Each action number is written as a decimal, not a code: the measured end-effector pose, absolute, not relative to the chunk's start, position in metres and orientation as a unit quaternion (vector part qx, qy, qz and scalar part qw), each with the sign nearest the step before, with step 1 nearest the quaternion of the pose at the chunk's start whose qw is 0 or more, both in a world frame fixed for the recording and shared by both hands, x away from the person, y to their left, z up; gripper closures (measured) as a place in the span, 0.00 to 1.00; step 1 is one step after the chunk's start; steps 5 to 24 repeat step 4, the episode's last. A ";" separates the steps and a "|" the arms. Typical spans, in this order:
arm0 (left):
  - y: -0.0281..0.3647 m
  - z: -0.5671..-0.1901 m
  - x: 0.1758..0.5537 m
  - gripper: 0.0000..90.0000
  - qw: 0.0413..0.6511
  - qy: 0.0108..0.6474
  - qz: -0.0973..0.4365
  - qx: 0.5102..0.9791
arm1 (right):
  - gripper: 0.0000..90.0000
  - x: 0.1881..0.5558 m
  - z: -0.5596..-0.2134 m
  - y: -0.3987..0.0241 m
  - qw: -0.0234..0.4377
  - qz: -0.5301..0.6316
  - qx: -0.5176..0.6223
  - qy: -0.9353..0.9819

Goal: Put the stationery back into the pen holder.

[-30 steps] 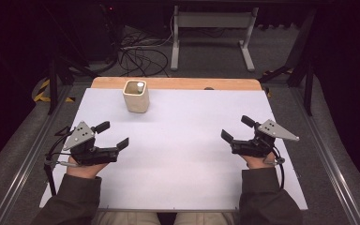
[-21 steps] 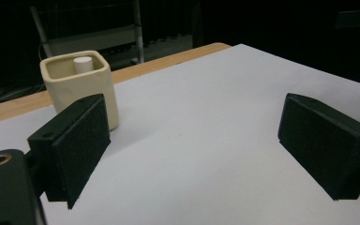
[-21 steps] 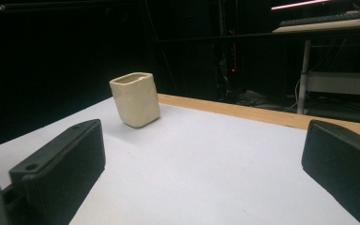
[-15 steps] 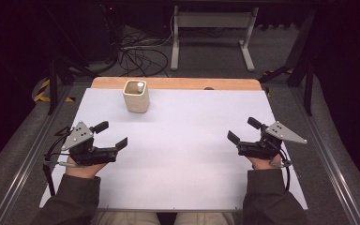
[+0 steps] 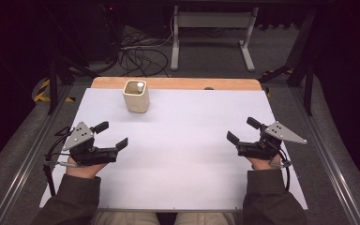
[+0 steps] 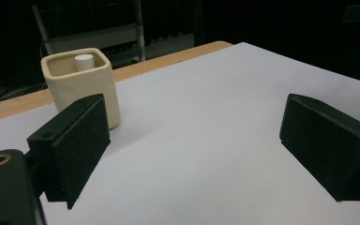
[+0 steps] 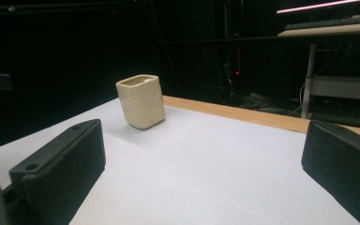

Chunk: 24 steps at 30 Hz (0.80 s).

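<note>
The left claw (image 5: 112, 133) hovered wide open over the near left of the desk (image 5: 187, 140), gripping nothing. The right claw (image 5: 243, 130) sat at the near right, jaws equally spread and empty. Both pointed toward the desk's middle, well apart from each other. A cream square cup (image 5: 136, 95) stood upright at the far left, nearer the left claw, with a small white cylinder (image 5: 140, 85) inside it.
</note>
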<state>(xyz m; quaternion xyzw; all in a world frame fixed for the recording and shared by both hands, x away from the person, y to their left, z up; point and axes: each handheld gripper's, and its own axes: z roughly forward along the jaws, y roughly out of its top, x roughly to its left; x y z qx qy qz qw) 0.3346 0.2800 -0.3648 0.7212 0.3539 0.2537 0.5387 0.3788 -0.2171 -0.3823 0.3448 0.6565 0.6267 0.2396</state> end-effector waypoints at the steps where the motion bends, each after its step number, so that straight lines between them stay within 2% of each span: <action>1: 0.280 -0.365 0.335 0.10 0.538 0.355 0.252 0.722 | 0.00 0.379 -0.383 -0.216 0.240 0.625 0.345 0.658; 24: 0.280 -0.367 0.336 0.10 0.537 0.358 0.248 0.722 | 0.00 0.380 -0.385 -0.215 0.240 0.618 0.346 0.664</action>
